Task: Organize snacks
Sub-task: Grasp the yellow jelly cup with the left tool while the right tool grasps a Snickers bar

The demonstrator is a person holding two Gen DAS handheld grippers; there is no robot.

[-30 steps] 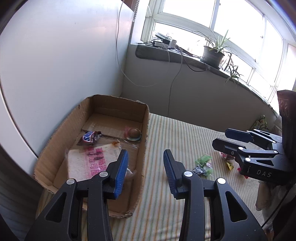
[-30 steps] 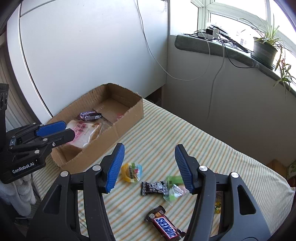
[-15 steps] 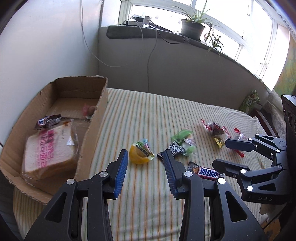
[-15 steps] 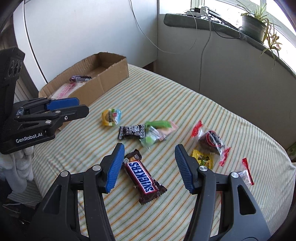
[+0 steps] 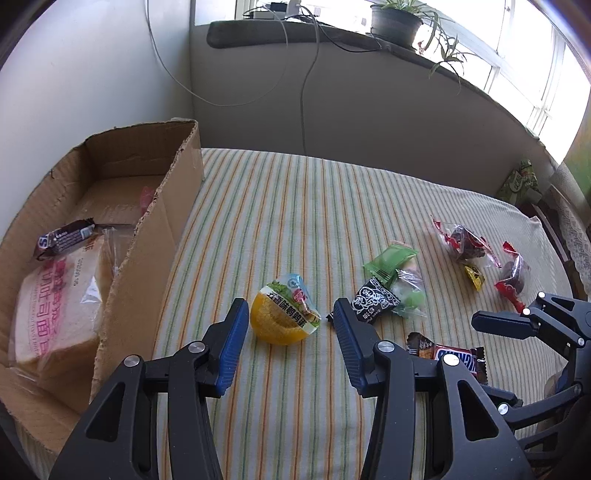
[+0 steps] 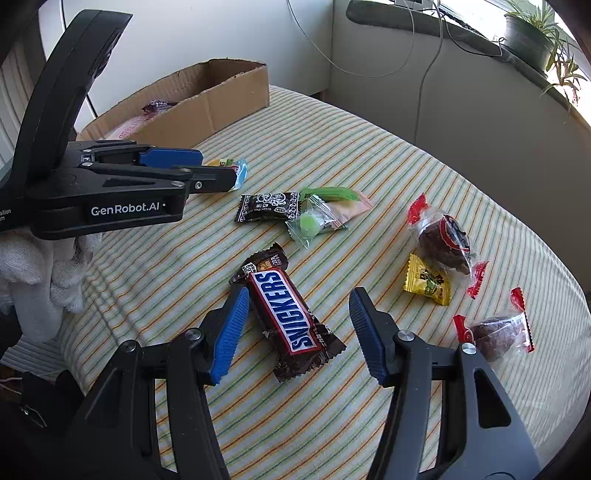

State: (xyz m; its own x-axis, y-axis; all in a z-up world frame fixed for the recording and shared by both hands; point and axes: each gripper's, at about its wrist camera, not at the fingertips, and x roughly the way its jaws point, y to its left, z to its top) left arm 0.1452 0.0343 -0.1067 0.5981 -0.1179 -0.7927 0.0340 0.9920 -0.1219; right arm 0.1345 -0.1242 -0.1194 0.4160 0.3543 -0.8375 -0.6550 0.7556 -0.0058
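Both claws open over the snack spread, nothing gripped.

My left gripper [image 5: 287, 328] bracketed the yellow jelly cup [image 5: 282, 319]; my right gripper [image 6: 298, 323] straddled the Snickers bar [image 6: 288, 312]. Risk, as I judged it: round cup squirting out, slick wrapper sliding on striped cloth [image 5: 295, 206]. Farther off, cardboard box [image 5: 155, 236] held bagged bread [image 5: 55, 306]; its far contents were unreadable.

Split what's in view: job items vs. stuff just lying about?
Job:
- yellow jelly cup, between the open left gripper fingers
- Snickers bar, between the open right gripper fingers
- black candy packet
- cardboard box

Lying about:
- potted plant
- white cable
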